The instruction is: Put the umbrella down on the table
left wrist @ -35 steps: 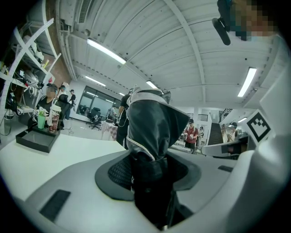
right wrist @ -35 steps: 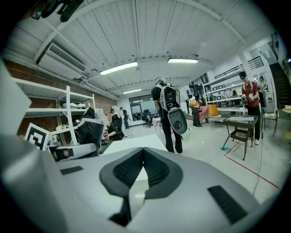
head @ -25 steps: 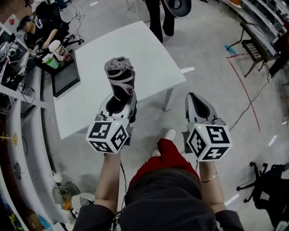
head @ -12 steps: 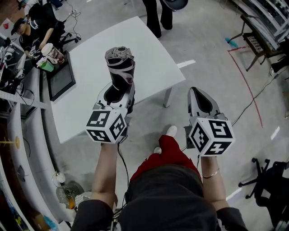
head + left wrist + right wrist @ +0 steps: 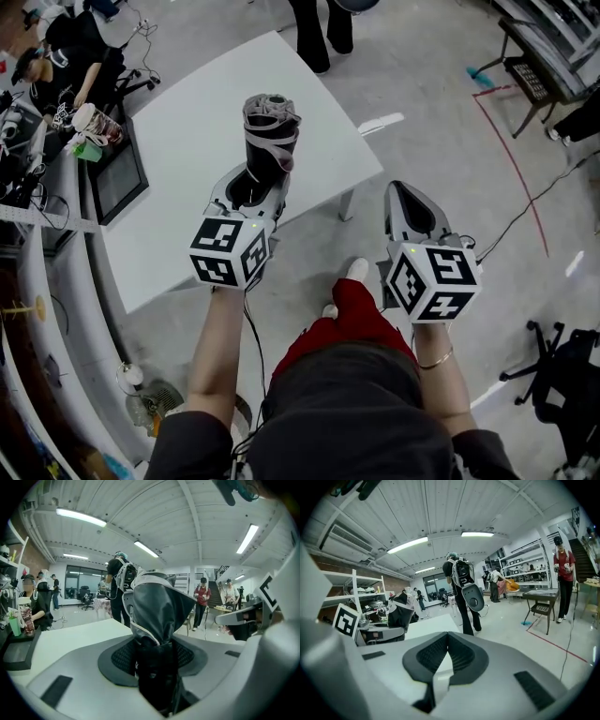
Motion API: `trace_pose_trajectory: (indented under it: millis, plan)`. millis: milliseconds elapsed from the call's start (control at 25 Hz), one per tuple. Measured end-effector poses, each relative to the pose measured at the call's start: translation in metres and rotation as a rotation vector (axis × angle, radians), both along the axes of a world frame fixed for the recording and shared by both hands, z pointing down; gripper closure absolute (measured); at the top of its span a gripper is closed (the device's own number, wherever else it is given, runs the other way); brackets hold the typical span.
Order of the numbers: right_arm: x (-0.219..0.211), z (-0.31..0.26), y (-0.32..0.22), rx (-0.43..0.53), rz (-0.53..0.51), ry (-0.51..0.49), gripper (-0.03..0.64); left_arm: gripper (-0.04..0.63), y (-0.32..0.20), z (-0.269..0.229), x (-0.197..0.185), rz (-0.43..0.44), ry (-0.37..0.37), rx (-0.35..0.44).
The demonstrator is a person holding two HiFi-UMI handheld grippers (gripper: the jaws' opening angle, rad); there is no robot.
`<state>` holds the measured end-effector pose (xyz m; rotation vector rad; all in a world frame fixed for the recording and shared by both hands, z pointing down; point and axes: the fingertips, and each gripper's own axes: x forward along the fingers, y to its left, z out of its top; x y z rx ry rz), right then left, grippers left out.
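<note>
A folded black and grey umbrella [image 5: 270,136] stands upright in my left gripper [image 5: 251,189], whose jaws are shut on its lower end. In the head view it hangs over the near right part of the white table [image 5: 178,141]. The left gripper view shows the umbrella [image 5: 158,605] filling the gap between the pads, with the table top [image 5: 70,637] beyond it. My right gripper [image 5: 410,208] is to the right of the table, over the floor, shut and empty; its tips [image 5: 448,637] meet.
A dark tablet [image 5: 117,178] and cups [image 5: 92,122] lie on a bench left of the table, where a person [image 5: 66,56] sits. Another person [image 5: 314,28] stands at the table's far edge. An office chair [image 5: 562,375] is at the lower right.
My left gripper has carried the umbrella forward and to the right, farther over the table. The right gripper has come forward a little and stays shut.
</note>
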<state>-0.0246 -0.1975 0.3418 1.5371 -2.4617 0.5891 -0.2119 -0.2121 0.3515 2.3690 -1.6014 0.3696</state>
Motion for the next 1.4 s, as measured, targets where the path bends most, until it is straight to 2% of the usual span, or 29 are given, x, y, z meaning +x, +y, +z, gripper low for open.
trace_pose_trajectory:
  millis: [520,1400]
  plan:
    - [0.013,0.03,-0.019,-0.078,0.05,-0.027,0.598,0.411,-0.039,0.041,0.033,0.139,-0.131,-0.103]
    - [0.012,0.08,-0.044,-0.181,0.027,-0.016,0.598,0.41,-0.066,0.097,0.062,0.275,-0.328,-0.26]
